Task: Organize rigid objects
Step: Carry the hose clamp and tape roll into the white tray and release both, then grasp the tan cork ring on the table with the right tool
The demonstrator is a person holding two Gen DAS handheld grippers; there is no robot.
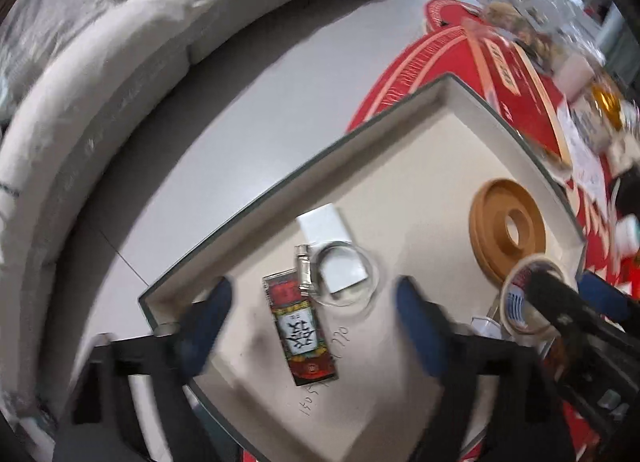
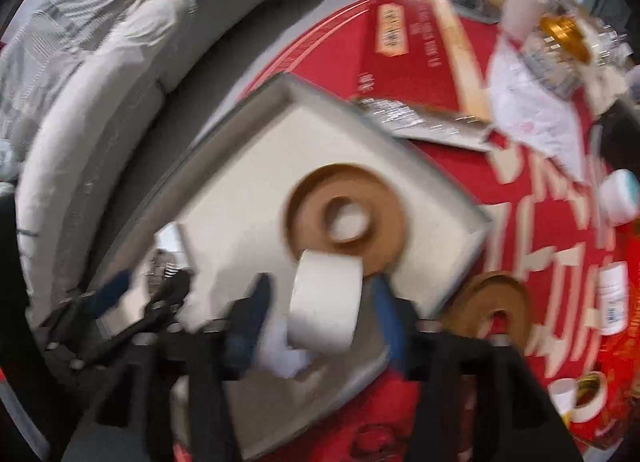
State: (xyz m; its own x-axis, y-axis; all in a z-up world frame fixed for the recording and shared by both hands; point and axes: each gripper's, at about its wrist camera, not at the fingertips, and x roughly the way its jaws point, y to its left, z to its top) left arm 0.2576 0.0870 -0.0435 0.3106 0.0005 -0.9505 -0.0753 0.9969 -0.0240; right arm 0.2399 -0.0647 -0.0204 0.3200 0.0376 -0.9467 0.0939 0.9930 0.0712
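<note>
Red printed covering over the table, crowded at the far side with a long red box, papers and a gold-lidded jar. Shallow white tray near the table's edge — grey floor and a pale sofa beyond. In the tray: keychain tag, clear ring, white card, wooden ring. Left gripper spread wide over the tag, not touching. Right gripper parted around a white tape roll — contact unclear through blur.
</note>
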